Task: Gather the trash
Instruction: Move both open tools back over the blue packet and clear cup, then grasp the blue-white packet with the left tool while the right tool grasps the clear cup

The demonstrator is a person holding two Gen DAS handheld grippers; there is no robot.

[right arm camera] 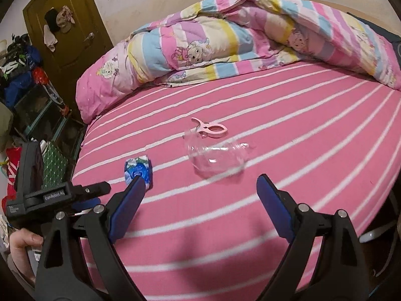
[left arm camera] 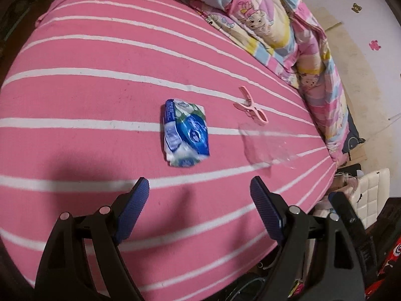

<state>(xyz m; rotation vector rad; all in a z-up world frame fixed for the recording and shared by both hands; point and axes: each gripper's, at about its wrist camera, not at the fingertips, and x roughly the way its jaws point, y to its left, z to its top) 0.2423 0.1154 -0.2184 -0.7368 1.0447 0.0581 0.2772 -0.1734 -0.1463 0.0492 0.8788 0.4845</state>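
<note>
Both grippers, left and right, hang over the bed with jaws spread and empty, likely lined up for 2 pickups: wrapper ahead of the left, clear plastic ahead of the right, a clip beside it.

The left tool hangs spread wide above the striped bed, near a crumpled blue wrapper, clear plastic and a pink clip.
</note>
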